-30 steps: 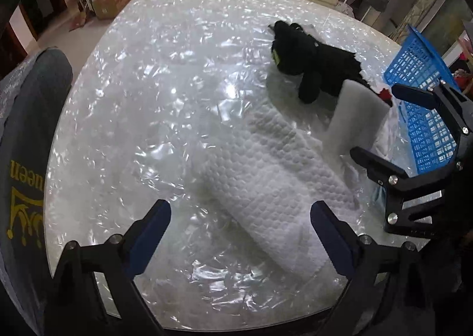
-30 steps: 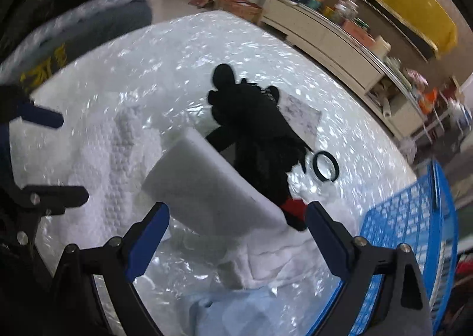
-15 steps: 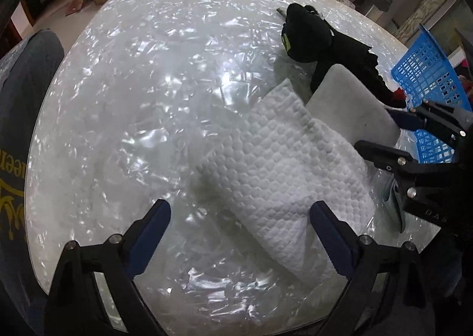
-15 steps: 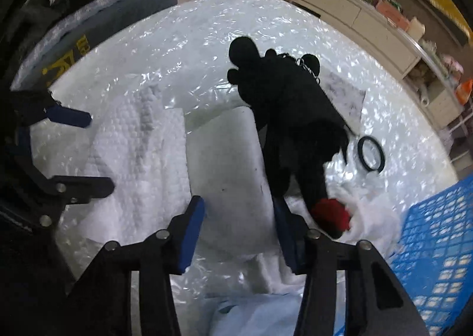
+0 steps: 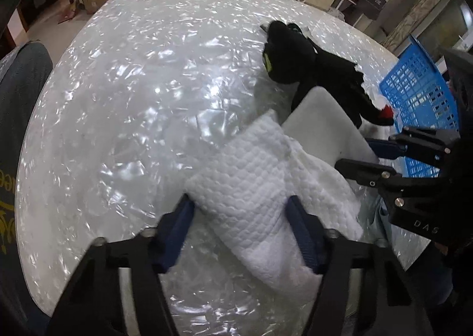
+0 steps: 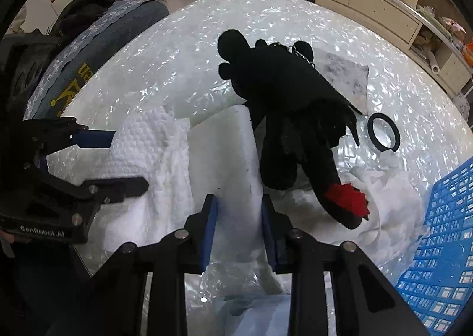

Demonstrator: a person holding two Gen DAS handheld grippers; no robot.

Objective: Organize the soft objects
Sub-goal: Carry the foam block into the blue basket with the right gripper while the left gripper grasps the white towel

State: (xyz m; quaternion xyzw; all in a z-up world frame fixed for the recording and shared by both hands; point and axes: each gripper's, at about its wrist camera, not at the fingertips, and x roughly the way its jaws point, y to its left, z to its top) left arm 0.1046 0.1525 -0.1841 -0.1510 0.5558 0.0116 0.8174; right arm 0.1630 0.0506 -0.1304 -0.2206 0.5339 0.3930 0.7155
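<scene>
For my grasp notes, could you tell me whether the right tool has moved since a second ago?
Yes: the right tool has advanced toward the black plush toy, its jaws just closing on the white foam slab.

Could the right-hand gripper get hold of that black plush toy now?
Probably not at once: the right gripper has just been closing on the white foam block. The black plush toy lies just beyond, uncovered, so it looks reachable once freed.

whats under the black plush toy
The black plush toy lies partly over the far edge of the white foam block, its red-tipped tail on crumpled white wrapping. Elsewhere the shiny table cover shows. What lies directly beneath its body is hidden.
</scene>
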